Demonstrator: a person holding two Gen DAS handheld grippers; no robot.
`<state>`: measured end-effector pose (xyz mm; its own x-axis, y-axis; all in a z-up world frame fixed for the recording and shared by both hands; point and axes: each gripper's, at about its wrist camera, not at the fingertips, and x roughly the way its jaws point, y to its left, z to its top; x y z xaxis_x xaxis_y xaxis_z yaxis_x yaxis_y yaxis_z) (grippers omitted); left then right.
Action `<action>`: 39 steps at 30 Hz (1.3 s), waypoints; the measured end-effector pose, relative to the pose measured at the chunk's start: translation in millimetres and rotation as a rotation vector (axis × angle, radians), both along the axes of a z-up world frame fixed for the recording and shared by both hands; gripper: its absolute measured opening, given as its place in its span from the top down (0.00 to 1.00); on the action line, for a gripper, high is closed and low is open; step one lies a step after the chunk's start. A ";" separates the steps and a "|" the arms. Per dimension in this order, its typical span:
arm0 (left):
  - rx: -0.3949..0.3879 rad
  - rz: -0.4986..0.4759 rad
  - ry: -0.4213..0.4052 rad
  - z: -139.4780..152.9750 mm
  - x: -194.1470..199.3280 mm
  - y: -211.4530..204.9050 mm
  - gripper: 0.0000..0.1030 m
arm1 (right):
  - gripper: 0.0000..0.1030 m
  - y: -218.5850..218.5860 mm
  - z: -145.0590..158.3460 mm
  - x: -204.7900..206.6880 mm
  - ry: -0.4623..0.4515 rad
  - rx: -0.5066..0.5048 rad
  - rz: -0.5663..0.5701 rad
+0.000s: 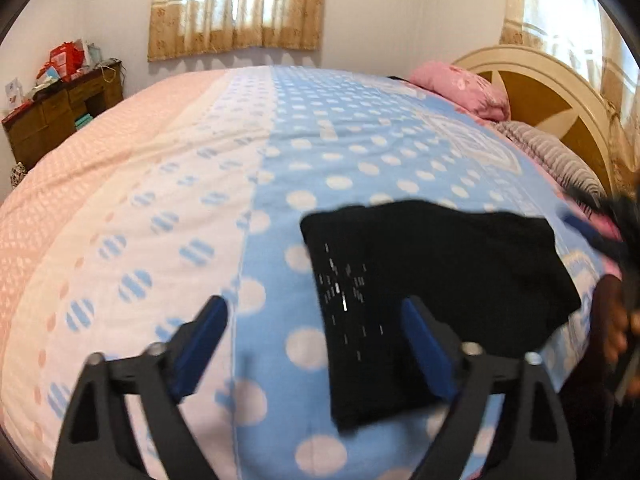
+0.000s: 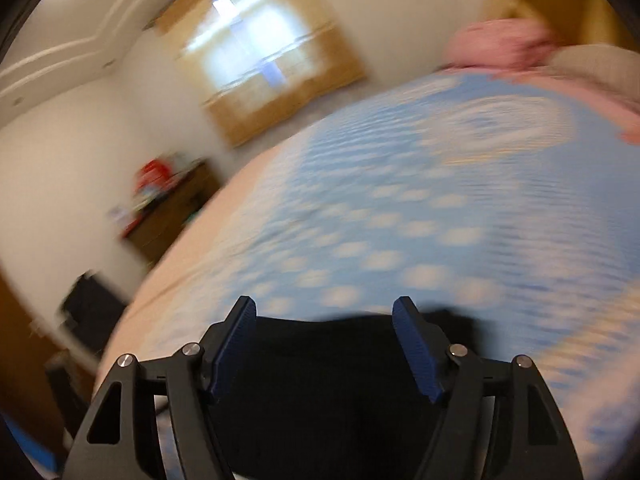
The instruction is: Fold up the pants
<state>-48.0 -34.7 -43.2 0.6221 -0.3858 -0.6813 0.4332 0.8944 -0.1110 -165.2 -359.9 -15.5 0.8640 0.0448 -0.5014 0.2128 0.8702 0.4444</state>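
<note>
The black pants [image 1: 432, 300] lie folded into a compact dark bundle on the bed [image 1: 280, 168], on the blue polka-dot part of the bedspread, toward the near right side in the left wrist view. The left gripper [image 1: 316, 344] hangs over the bed with its blue-padded fingers [image 1: 424, 344] spread wide apart and nothing between them; the right-hand finger overlaps the near edge of the pants in the picture, though contact cannot be confirmed. The right gripper [image 2: 326, 344] is likewise spread apart, with the pants [image 2: 320, 392] seen as a dark mass directly below and between its fingers [image 2: 234, 344]; whether the fingers touch the cloth cannot be told. The right wrist view is heavily blurred. At the head of the bed a pink pillow [image 1: 460, 88] and a grey striped pillow [image 1: 548, 152] lie against a cream and brown headboard [image 1: 552, 92]. A brown wooden desk [image 1: 60, 112] carrying red and mixed items stands against the far wall, beside a curtained window [image 1: 236, 8]. A blurred dark object and part of a hand [image 1: 616, 332] appear at the right edge
</note>
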 end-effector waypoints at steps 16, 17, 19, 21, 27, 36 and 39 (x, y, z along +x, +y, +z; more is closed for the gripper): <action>0.027 0.023 0.160 -28.8 14.0 -35.3 0.05 | 0.30 -6.7 -76.7 -37.1 0.188 0.031 -0.104; 0.029 0.024 0.159 -28.8 13.8 -35.5 0.05 | 0.30 -6.0 -76.7 -38.0 0.192 0.036 -0.090; 0.041 0.026 0.147 -29.0 12.4 -37.9 0.05 | 0.30 2.0 -78.1 -36.9 0.192 0.030 -0.066; 0.043 0.030 0.142 -30.2 11.0 -38.3 0.05 | 0.30 16.6 -78.0 -31.3 0.214 -0.064 -0.062; 0.037 0.031 0.149 -30.7 12.2 -37.7 0.05 | 0.33 19.5 -83.1 -28.2 0.230 -0.094 -0.100; 0.048 0.047 0.160 -30.8 11.4 -39.2 0.05 | 0.58 37.7 -76.7 -26.0 0.251 -0.191 -0.071; 0.048 0.050 0.171 -30.6 11.8 -39.3 0.05 | 0.58 30.8 -79.2 -28.7 0.234 -0.139 -0.073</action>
